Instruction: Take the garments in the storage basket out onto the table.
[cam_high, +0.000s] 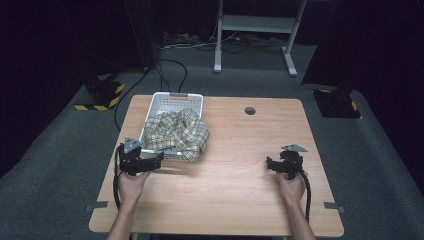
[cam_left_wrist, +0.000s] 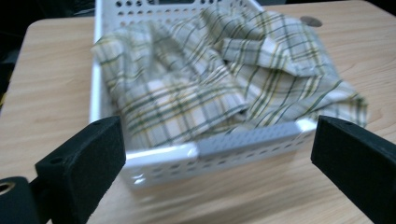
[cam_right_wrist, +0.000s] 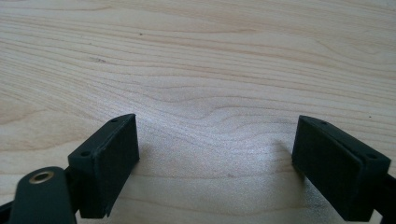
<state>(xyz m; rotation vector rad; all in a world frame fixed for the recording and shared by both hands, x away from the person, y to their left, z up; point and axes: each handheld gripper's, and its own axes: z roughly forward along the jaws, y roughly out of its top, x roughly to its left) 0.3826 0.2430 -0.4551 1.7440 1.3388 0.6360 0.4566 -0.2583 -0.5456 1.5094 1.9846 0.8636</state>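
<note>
Sitting on the wooden table (cam_high: 235, 165) is a white basket (cam_high: 172, 102) with holes in its sides, and a checked cloth (cam_high: 176, 131) in green, yellow and cream is piled up inside it. From the middle of the table, the basket is at about 10 o'clock, near the far left corner. Part of the cloth spills over the basket's near right edge and hangs down to the table.

A hand holds the left gripper (cam_high: 159, 159) just in front of the basket's near wall, at about 6 o'clock from the basket. Its fingers (cam_left_wrist: 86, 163) are spread wide with nothing between them. In the left gripper view the basket (cam_left_wrist: 163, 161) and the cloth (cam_left_wrist: 224, 79) sit right ahead, and the near rim with its grey handle strip runs across between the two black fingers. The fingers do not touch the basket.

The right gripper (cam_high: 269, 164) is held by the other hand at about 3 o'clock from the middle of the table, well apart from the basket. Its fingers (cam_right_wrist: 109, 158) are wide too and hold nothing. In the right gripper view they hang over bare table wood (cam_right_wrist: 196, 70).

A small dark round hole (cam_high: 250, 110) is in the table top near the far edge, at about 12 o'clock
</note>
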